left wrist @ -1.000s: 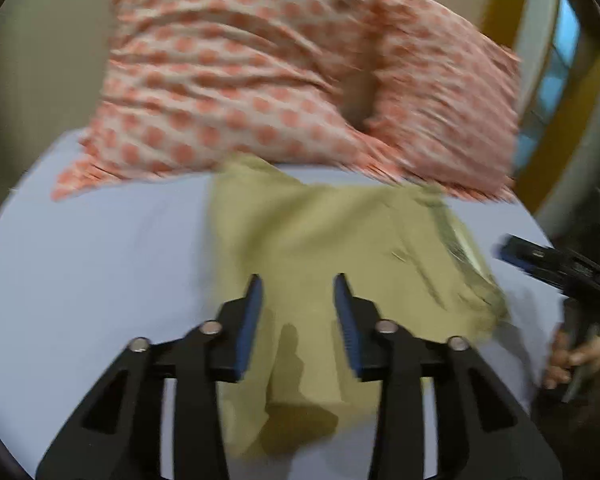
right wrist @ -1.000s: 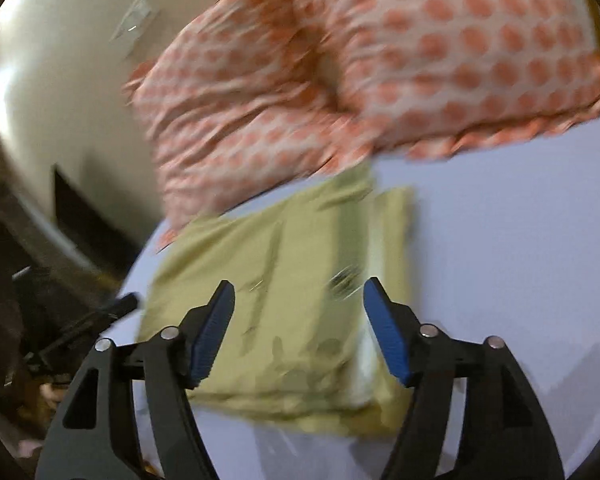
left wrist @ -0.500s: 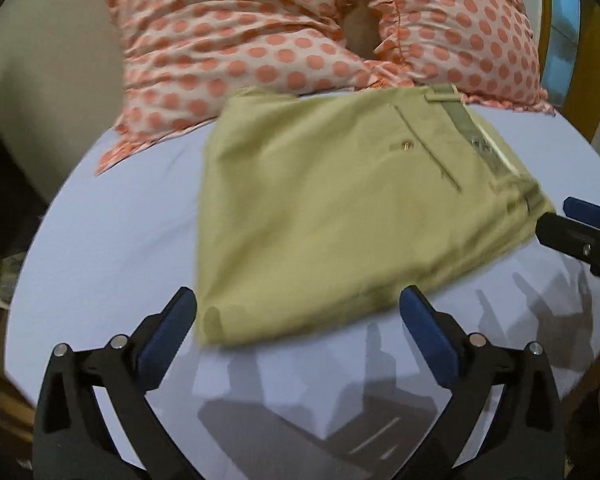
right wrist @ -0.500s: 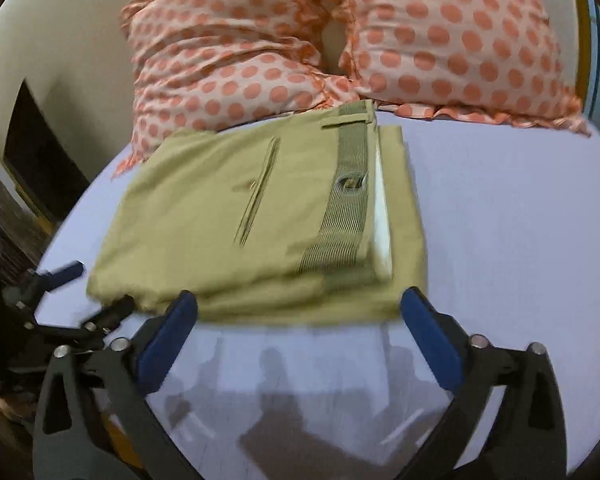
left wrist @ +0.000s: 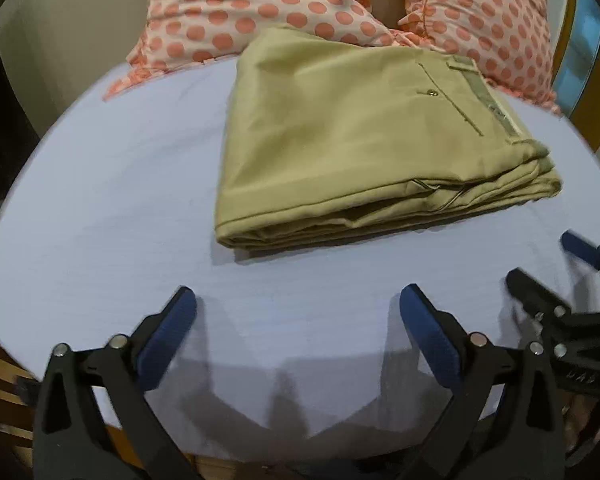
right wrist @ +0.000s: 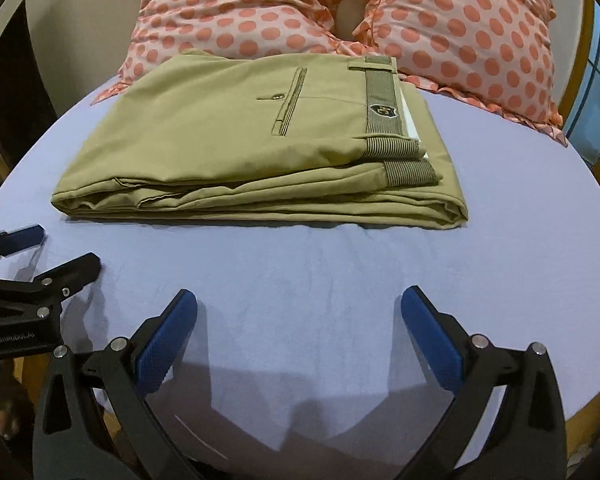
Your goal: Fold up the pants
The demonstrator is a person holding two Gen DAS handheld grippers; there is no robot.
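Right wrist view shows the folded khaki cotton pants [right wrist: 256,148] stacked on the lilac-sheeted bed [right wrist: 320,280], just below the polka-dot pillows [right wrist: 340,12]; I judge folding done; my right gripper [right wrist: 298,332] and left gripper [left wrist: 296,332] hover released, clear of them.

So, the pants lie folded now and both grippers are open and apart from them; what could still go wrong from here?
1. The pants lie in loose layers; the front edges gape slightly, so a nudge from the left gripper or right gripper might shift the stack.
2. The far edge touches the dotted pillows; if those slide, they may push the fold.
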